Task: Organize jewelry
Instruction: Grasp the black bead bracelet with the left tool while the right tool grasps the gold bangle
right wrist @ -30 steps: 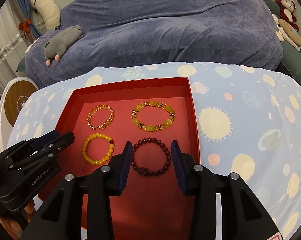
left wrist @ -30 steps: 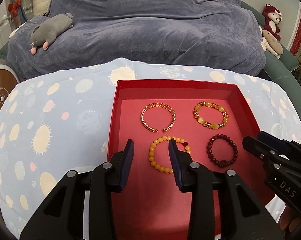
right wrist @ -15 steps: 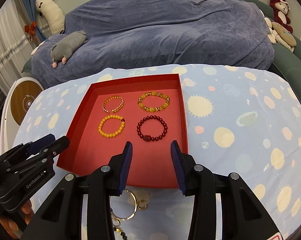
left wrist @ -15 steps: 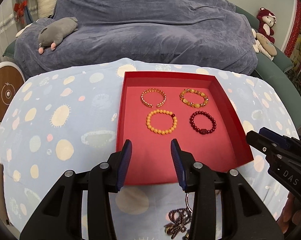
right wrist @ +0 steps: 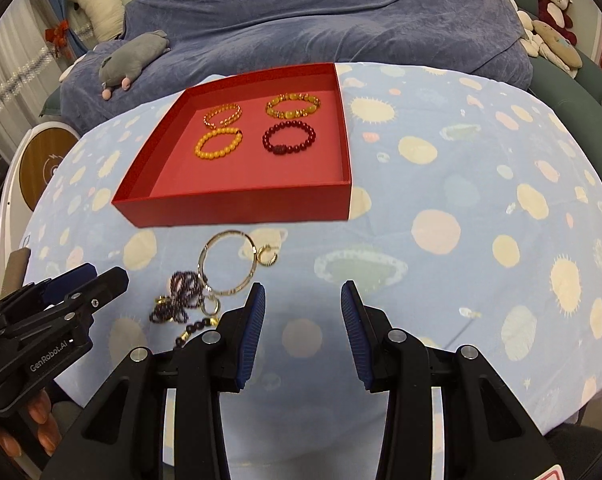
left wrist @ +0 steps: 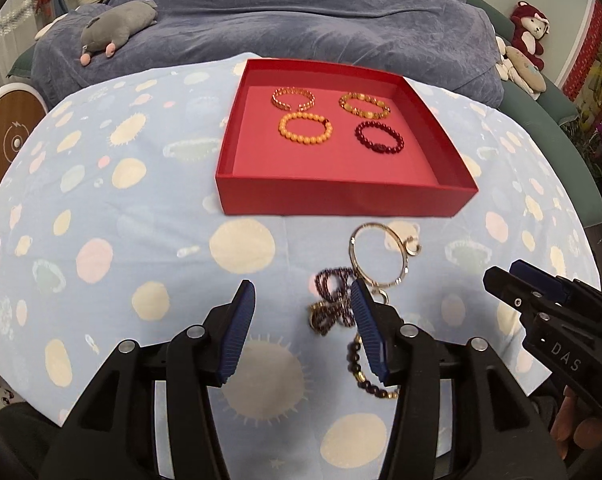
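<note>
A red tray (left wrist: 341, 200) (right wrist: 237, 210) holds several bracelets: a gold cuff (left wrist: 293, 98), a yellow-green beaded one (left wrist: 364, 106), an orange beaded one (left wrist: 305, 129) and a dark red beaded one (left wrist: 379, 138). On the cloth in front of the tray lie a gold bangle (left wrist: 377, 256) (right wrist: 229, 262), a small gold hoop (right wrist: 267, 258) and a tangle of dark purple beads (left wrist: 333, 300) (right wrist: 179, 298). My left gripper (left wrist: 303, 332) is open and empty, just left of the tangle. My right gripper (right wrist: 303, 330) is open and empty, to the right of the loose pieces.
The table wears a light blue cloth with planet prints (left wrist: 121, 220). Behind it is a sofa under a blue-grey cover (left wrist: 301, 12) with a grey plush toy (left wrist: 117, 30). Plush toys (left wrist: 525, 48) sit at the right. A round wooden disc (left wrist: 9, 140) stands at the left.
Both grippers have pulled back from over the tray toward the near table edge. The loose bangle and bead tangle in front of the tray have come into view.
</note>
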